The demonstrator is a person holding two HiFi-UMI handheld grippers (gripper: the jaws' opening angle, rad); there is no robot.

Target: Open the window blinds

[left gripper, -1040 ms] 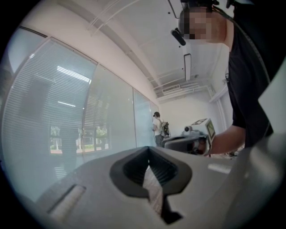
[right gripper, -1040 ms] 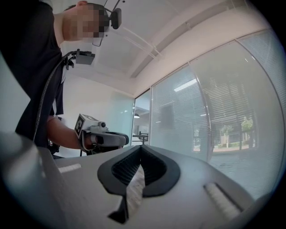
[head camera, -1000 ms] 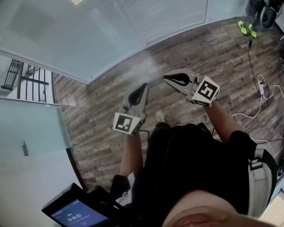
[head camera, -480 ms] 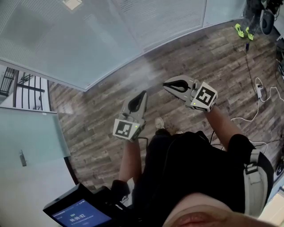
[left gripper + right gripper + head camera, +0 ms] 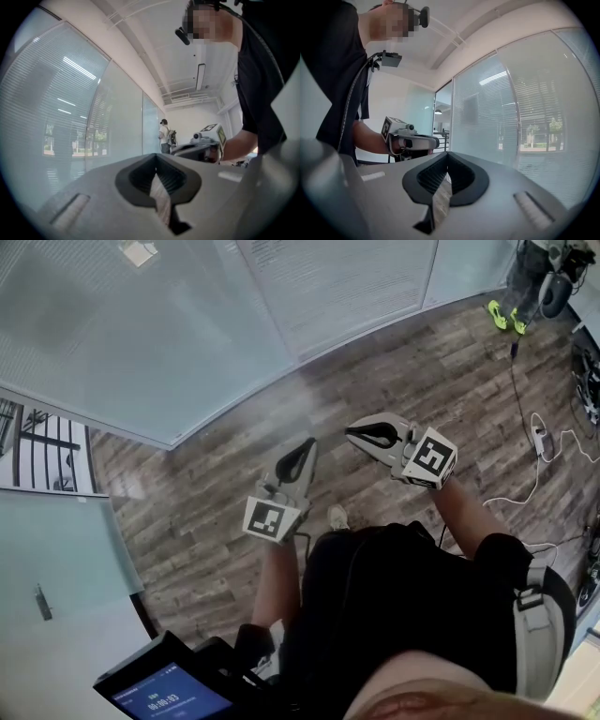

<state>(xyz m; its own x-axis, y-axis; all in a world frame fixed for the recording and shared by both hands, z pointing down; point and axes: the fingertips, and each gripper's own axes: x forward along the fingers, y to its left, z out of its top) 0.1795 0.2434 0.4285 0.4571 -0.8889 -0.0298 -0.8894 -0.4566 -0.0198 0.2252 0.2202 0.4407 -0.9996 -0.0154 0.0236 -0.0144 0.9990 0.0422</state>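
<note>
The window blinds [image 5: 347, 277] hang shut behind a curved glass wall [image 5: 187, 343] across the top of the head view. They also show as fine slats [image 5: 56, 117] in the left gripper view and as slats [image 5: 529, 117] in the right gripper view. My left gripper [image 5: 306, 444] is shut and empty, held level over the wood floor and pointing at the glass. My right gripper [image 5: 354, 432] is beside it, also shut and empty. Each gripper sees the other: the right gripper [image 5: 201, 145] and the left gripper [image 5: 410, 138]. Neither touches the glass.
White cables and a power adapter [image 5: 542, 437] lie on the floor at right. Someone's feet in neon shoes [image 5: 502, 315] stand far right, and a person [image 5: 165, 136] is by the glass. A dark screen [image 5: 159, 690] sits low left, near a glass door handle [image 5: 37, 601].
The glass wall has come nearer in the head view as I walk toward it. Both grippers have moved forward together, still shut and side by side.
</note>
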